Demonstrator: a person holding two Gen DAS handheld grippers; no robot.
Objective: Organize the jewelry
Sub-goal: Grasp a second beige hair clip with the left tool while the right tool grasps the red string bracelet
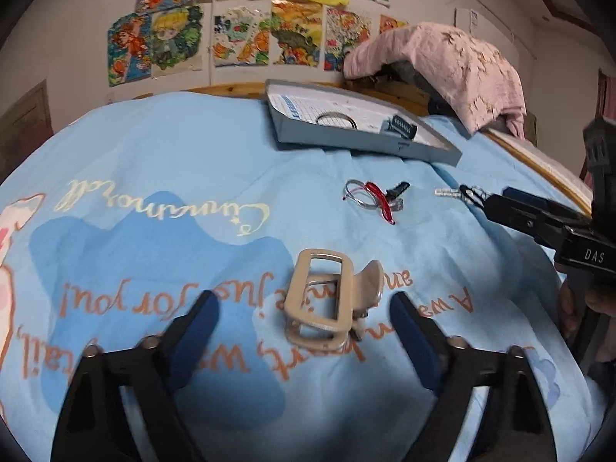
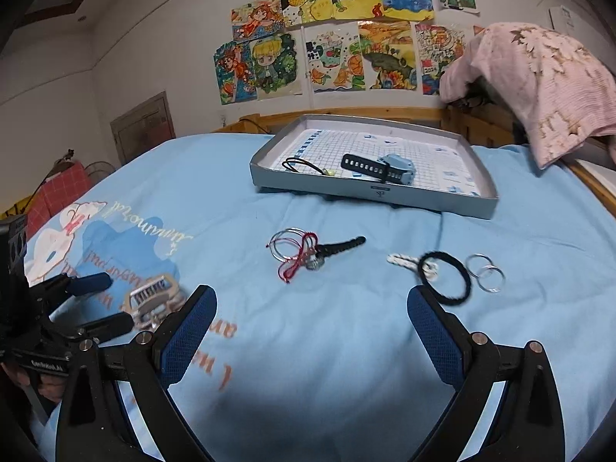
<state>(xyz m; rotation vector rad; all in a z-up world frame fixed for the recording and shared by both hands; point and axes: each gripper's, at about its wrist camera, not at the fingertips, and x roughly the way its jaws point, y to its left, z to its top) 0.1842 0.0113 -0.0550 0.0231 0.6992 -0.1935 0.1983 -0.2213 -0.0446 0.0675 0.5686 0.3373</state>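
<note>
A beige hair claw clip [image 1: 327, 300] lies on the blue bedsheet, between the open fingers of my left gripper [image 1: 304, 310]; it also shows in the right wrist view [image 2: 152, 300]. My right gripper [image 2: 312, 304] is open and empty above the sheet. Near its right finger lie a black hair tie [image 2: 444, 278], a white beaded piece [image 2: 402, 260] and two silver rings [image 2: 485, 272]. A bundle of silver bangles, red cord and a black watch [image 2: 308, 254] lies mid-sheet. A grey tray [image 2: 331, 186] holds a watch [image 2: 381, 167] and a black cord [image 2: 304, 165].
A pink cloth [image 2: 539, 88] drapes over the wooden headboard at the back right. Drawings [image 2: 327, 50] cover the wall behind. A wooden bed rail [image 1: 539, 158] runs along the right edge. A red checked item [image 2: 57, 192] stands at the far left.
</note>
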